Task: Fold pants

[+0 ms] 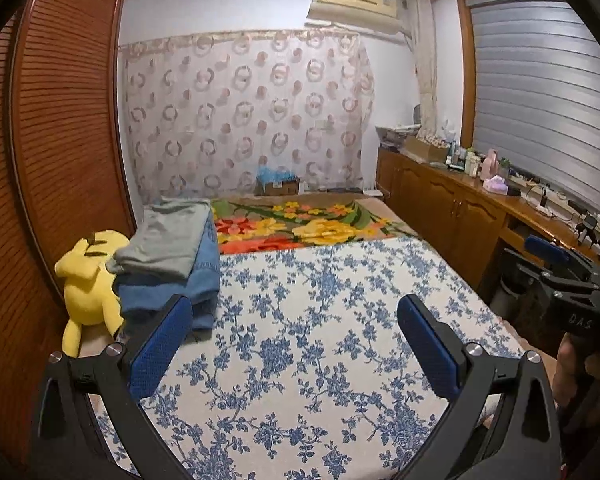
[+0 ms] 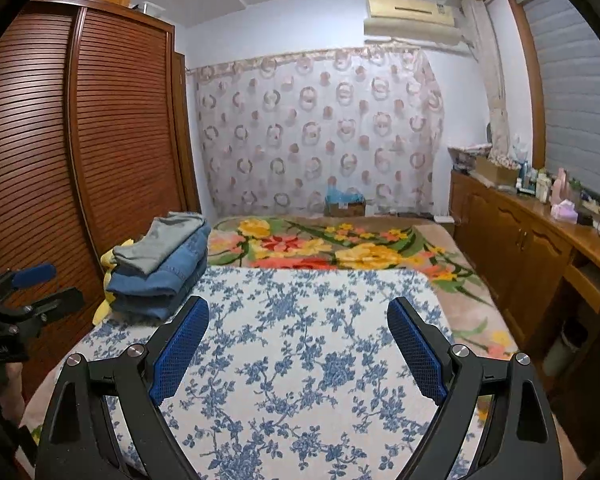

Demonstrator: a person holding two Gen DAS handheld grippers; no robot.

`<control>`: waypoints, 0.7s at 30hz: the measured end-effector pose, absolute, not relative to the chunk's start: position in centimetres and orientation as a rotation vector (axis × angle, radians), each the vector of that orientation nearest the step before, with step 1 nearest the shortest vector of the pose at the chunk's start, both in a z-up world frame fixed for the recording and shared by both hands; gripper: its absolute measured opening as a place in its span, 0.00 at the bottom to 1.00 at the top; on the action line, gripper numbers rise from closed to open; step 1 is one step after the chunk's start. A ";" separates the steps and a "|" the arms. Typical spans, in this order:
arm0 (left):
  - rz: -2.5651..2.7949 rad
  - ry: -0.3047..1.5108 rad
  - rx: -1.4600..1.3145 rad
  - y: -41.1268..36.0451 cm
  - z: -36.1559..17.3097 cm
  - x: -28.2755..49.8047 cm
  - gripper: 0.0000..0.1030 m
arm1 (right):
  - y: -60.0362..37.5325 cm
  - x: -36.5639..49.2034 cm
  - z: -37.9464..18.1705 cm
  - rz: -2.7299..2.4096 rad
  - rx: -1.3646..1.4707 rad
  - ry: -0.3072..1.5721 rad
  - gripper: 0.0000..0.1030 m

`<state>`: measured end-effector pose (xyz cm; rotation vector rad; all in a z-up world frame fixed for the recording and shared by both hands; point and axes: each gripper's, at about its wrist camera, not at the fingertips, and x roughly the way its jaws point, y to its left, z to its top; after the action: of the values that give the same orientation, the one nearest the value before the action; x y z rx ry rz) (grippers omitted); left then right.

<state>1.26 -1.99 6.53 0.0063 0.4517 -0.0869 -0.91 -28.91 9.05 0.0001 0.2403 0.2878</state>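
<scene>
Above the bed we hold our left claw and right claw with jaws spread wide, gripping nothing. The folded pants sit stacked at the bed's far left edge, beside a yellow plush toy.

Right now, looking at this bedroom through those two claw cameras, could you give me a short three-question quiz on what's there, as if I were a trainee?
1. True or false: the left gripper and the right gripper are both open and hold nothing.
2. What lies on top of the stack of folded pants? A) grey pants B) a red towel C) a white pillow
3. Fill in: the yellow plush toy lies between the stack and the wooden ____.

Key: 1 true; 2 A; 3 wardrobe.
</scene>
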 end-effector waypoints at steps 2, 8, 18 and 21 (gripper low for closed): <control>-0.075 0.431 0.016 -2.0 7.1 0.7 1.00 | -28.9 -1.2 9.1 0.287 0.001 0.232 0.89; -0.077 0.403 0.011 -1.9 8.0 -0.2 1.00 | -28.6 -1.5 8.9 0.288 0.002 0.207 0.89; -0.069 0.407 -0.011 -1.3 7.9 -0.1 1.00 | -28.6 -1.3 8.5 0.293 -0.003 0.200 0.89; -0.070 0.408 -0.009 -1.3 7.9 -0.1 1.00 | -28.6 -1.3 8.5 0.293 -0.003 0.200 0.89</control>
<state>-0.09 -1.30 7.85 -0.0087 0.4077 -0.0699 -1.31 -28.57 8.46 -0.0031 0.1997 0.2932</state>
